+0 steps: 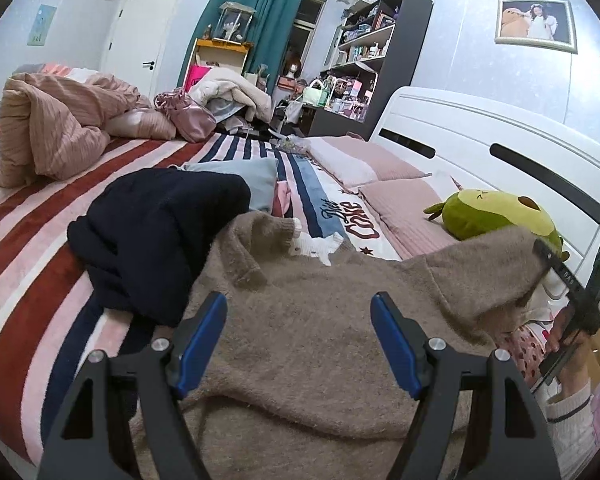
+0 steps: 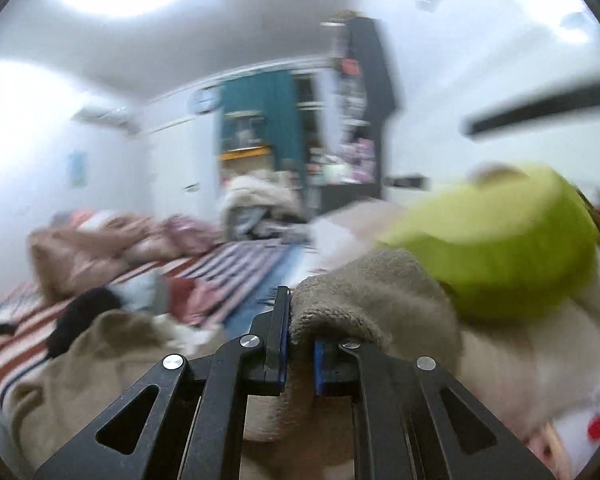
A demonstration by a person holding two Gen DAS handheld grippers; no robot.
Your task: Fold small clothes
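A fuzzy beige sweater (image 1: pixel 300 380) lies spread on the striped bed cover (image 1: pixel 40 248), with a white collar piece (image 1: pixel 320 246) at its neck. My left gripper (image 1: pixel 299 304) hovers open just above the sweater, and nothing sits between its blue pads. My right gripper (image 2: pixel 300 320) is shut on a fold of the beige sweater (image 2: pixel 360 292) and holds that edge lifted; the cloth drapes over its right finger. In the left wrist view the raised corner (image 1: pixel 500 264) hangs from the right gripper at the right edge. A navy garment (image 1: pixel 160 232) lies partly under the sweater's left side.
A light blue garment (image 1: pixel 240 180) lies behind the navy one. A green plush toy (image 1: pixel 500 220) rests on pink pillows (image 1: pixel 400 208) by the white headboard (image 1: pixel 500 152), close to the lifted edge. A crumpled pink blanket (image 1: pixel 52 132) sits at the far left.
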